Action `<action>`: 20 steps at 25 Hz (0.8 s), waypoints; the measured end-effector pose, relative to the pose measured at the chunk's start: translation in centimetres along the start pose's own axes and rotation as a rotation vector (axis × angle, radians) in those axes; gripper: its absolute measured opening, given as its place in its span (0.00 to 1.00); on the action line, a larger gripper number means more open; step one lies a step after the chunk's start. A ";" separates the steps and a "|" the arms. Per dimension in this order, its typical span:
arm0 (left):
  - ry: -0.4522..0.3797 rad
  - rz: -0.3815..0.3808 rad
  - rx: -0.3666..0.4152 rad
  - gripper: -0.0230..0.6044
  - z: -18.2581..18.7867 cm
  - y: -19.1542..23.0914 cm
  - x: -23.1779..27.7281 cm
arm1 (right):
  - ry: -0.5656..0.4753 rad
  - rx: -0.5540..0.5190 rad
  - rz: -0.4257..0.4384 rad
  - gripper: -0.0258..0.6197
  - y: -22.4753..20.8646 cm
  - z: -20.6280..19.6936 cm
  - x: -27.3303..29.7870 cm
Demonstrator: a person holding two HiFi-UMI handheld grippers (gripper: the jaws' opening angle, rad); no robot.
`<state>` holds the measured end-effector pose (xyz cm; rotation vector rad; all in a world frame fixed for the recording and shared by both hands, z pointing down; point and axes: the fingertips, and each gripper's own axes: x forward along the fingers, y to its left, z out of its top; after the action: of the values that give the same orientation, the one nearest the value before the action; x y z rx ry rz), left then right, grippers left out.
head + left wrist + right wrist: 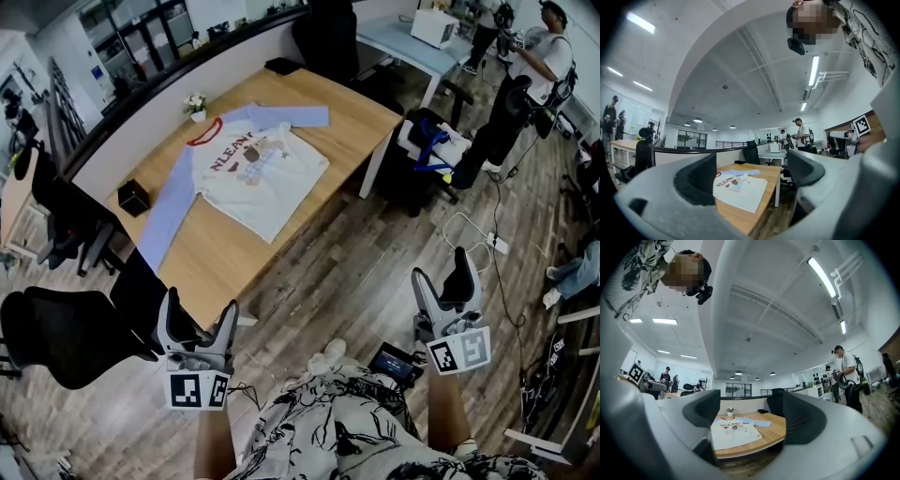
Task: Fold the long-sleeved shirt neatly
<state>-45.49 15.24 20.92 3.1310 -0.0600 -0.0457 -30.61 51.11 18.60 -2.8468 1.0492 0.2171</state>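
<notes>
The long-sleeved shirt (255, 173) lies spread flat, front up, on the wooden table (220, 258), and neither gripper touches it. Its body is white, the collar is trimmed in red, and both sleeves are pale blue. Across the chest runs dark red lettering (the letters "NLEAN" can be read, the rest cannot) above a small brownish graphic. The collar points toward the partition (141, 122) along the table's far side, and the hem lies toward the table's near right edge. One sleeve runs straight down from the shoulder to the table's near left edge. The other stretches sideways along the far side toward the right corner. The cloth looks mostly smooth, with light wrinkles in the body.

A small potted plant (196, 105) stands just beyond the collar, and a black box (133, 198) sits near the long, straight sleeve, apart from it.

The left gripper (199, 314) is held over the wood-plank floor (328, 272), short of the table's near corner. Its jaws stand wide apart with nothing between them; in the left gripper view the shirt shows far off through the gap. The right gripper (441, 272) is held over the floor, well apart from the table, and it too gapes empty, its view framing the table and shirt at a distance.
</notes>
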 end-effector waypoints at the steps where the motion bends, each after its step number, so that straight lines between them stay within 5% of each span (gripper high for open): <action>1: 0.004 0.011 0.000 0.79 0.0 0.3 0.2 | 0.004 0.001 0.003 0.69 -0.1 -0.1 0.3; 20: 0.056 0.115 0.054 0.86 -1.7 0.5 7.2 | 0.113 0.052 0.042 0.73 -6.0 -5.6 3.8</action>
<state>-38.23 14.48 22.43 3.1738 -0.2445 0.0454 -23.25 52.41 23.71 -2.8219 1.1190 0.0316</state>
